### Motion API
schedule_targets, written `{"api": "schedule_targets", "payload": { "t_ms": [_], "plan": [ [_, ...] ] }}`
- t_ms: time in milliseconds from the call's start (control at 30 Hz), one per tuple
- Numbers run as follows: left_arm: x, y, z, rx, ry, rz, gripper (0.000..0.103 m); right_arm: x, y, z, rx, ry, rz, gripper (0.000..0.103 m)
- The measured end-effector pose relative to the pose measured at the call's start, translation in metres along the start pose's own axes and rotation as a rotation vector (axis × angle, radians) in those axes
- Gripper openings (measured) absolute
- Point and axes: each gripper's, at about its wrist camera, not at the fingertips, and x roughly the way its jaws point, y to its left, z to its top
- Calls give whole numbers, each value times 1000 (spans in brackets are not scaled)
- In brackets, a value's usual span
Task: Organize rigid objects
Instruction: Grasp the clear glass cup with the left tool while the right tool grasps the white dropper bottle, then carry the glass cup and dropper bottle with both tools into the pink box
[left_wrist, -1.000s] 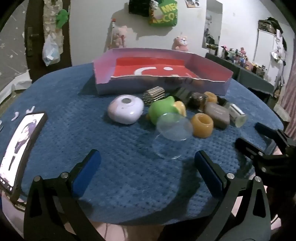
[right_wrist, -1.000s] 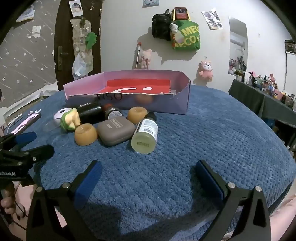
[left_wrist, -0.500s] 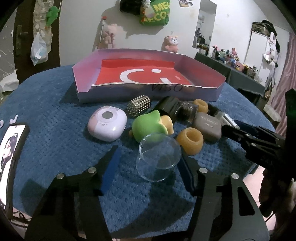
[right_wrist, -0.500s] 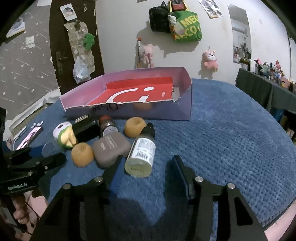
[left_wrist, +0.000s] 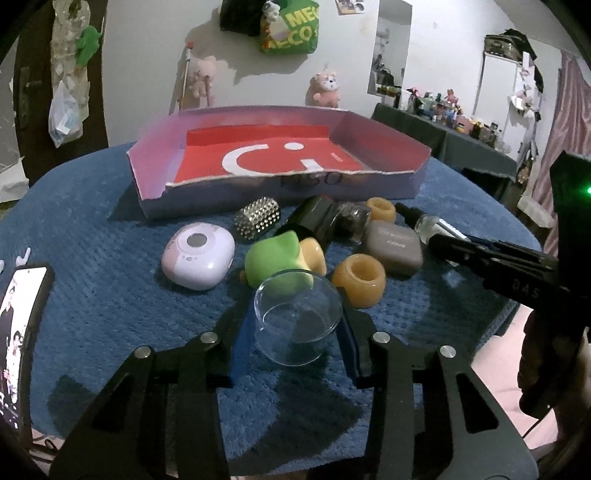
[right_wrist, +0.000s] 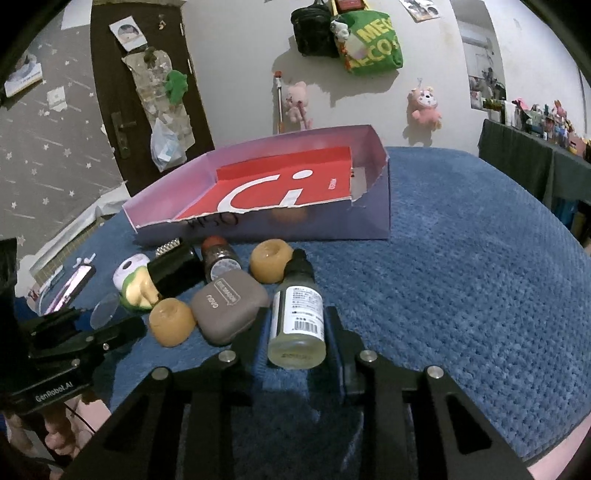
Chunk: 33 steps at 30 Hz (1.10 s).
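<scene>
A clear glass cup (left_wrist: 297, 325) stands on the blue mat between the blue pads of my left gripper (left_wrist: 295, 328). Its jaws are closing and the pads touch both sides of the cup. My right gripper (right_wrist: 297, 332) is shut on a small clear bottle (right_wrist: 297, 317) with a black dropper cap, which lies on the mat. Beside them lie a grey case (right_wrist: 231, 308), two amber rings (right_wrist: 171, 321) (right_wrist: 269, 260), a green toy (left_wrist: 271, 258), a lilac case (left_wrist: 197, 260), a studded silver roller (left_wrist: 256, 219) and a black cylinder (left_wrist: 314, 218). Behind them is the lilac box (left_wrist: 155, 206) with a red floor.
A phone (left_wrist: 18, 332) with a lit screen lies at the mat's left edge. The blue mat (right_wrist: 461, 277) stretches bare to the right of the bottle. A dark side table (left_wrist: 461, 140) with small figures stands at the far right by the wall.
Both grippers went from wide open to closed in: the left around the glass cup, the right around the bottle. Both views drew nearer to the objects.
</scene>
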Motion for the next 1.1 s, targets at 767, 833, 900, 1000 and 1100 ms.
{"api": "schedule_targets", "payload": {
  "t_ms": [767, 833, 900, 1000, 1100],
  "plan": [
    [-7, 24, 56, -17, -99, 2, 37, -17, 22, 42, -62, -74, 97, 30],
    [-7, 25, 63, -20, -108, -2, 37, -15, 23, 48, -68, -81, 102, 30],
    [-6, 27, 72, -18, -122, -4, 37, -13, 24, 54, -73, -82, 104, 30],
    [-3, 28, 84, -18, -132, -5, 37, -10, 24, 61, -72, -82, 112, 30],
    [0, 29, 95, -20, -137, -11, 37, -5, 23, 68, -73, -78, 110, 30]
  ]
}}
